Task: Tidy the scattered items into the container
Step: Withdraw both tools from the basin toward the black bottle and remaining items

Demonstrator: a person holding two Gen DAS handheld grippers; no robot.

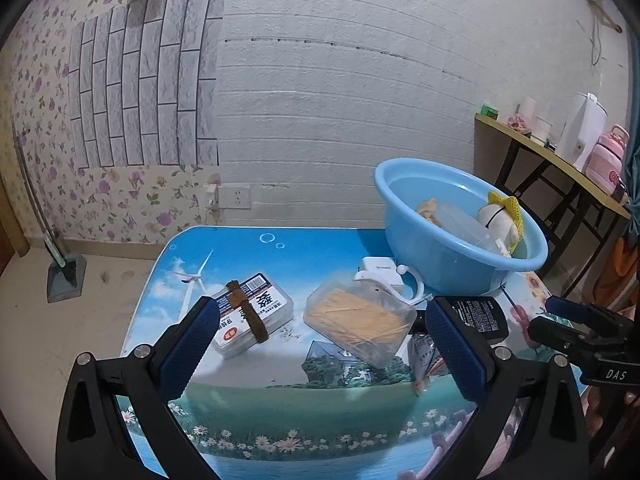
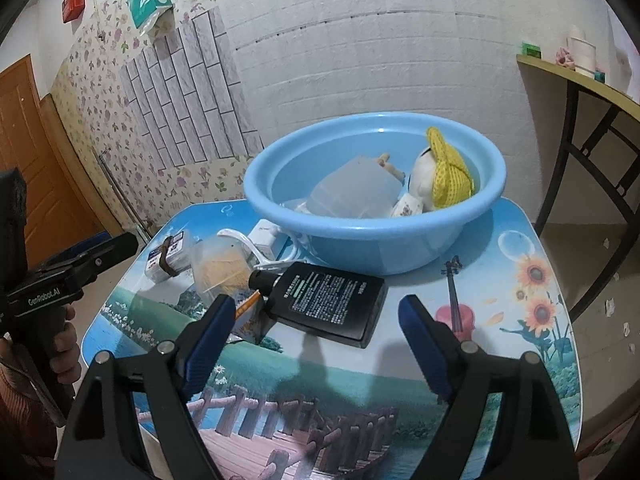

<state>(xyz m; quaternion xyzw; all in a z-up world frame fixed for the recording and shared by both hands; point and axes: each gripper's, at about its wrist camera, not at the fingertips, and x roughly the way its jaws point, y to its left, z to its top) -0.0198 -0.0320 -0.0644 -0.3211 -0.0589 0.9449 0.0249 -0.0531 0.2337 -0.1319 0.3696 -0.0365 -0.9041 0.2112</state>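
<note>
A blue basin [image 1: 516,258] [image 2: 360,248] stands at the table's far right and holds a doll with a yellow hat [image 2: 440,176], a clear plastic piece and other items. On the table lie a clear bag of yellow sticks [image 1: 360,322] [image 2: 218,268], a white box with a brown strap [image 1: 250,314] [image 2: 168,256], a white charger [image 1: 380,272] [image 2: 266,236], a black flat bottle [image 2: 328,304] [image 1: 480,314] and a small packet [image 2: 250,316]. My left gripper [image 1: 320,344] is open above the bag. My right gripper [image 2: 316,338] is open just short of the black bottle.
The picture-printed table [image 2: 520,280] has floor on all sides. A side table [image 1: 560,160] with a kettle and a pink bottle stands at the right. The wall is close behind the basin.
</note>
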